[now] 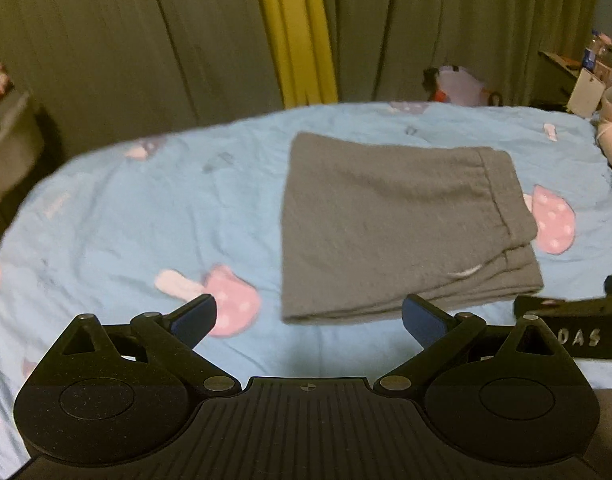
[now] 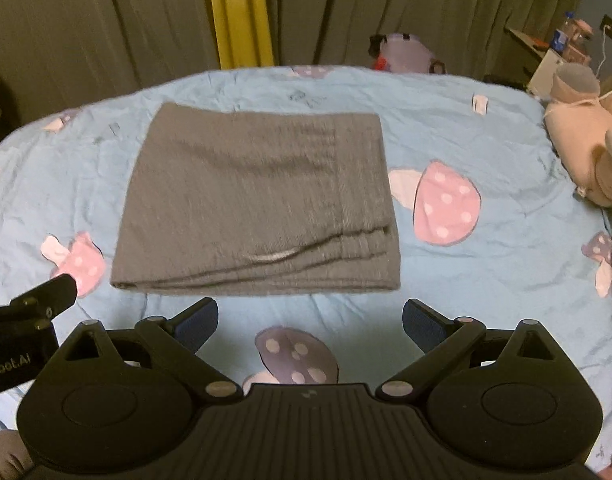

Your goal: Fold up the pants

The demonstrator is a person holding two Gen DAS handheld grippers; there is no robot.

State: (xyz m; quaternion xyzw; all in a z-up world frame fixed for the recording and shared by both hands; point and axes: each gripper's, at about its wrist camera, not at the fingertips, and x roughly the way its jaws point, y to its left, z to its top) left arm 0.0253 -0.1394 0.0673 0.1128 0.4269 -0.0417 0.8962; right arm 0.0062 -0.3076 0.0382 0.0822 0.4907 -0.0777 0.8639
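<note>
The grey pants (image 1: 402, 228) lie folded into a compact rectangle on the blue bedsheet (image 1: 145, 216), with stacked layers along the near edge. They also show in the right wrist view (image 2: 253, 200). My left gripper (image 1: 309, 320) is open and empty, just short of the pants' near edge. My right gripper (image 2: 310, 326) is open and empty, a little back from the near edge. The right gripper's body shows at the right edge of the left wrist view (image 1: 578, 332); the left gripper's body shows at the left edge of the right wrist view (image 2: 25, 320).
The bedsheet (image 2: 466, 128) has pink and purple mushroom prints. A pink plush toy (image 2: 586, 148) lies at the bed's right edge. Grey and yellow curtains (image 2: 241, 12) hang behind. A shelf with clutter (image 2: 562, 48) stands at the far right.
</note>
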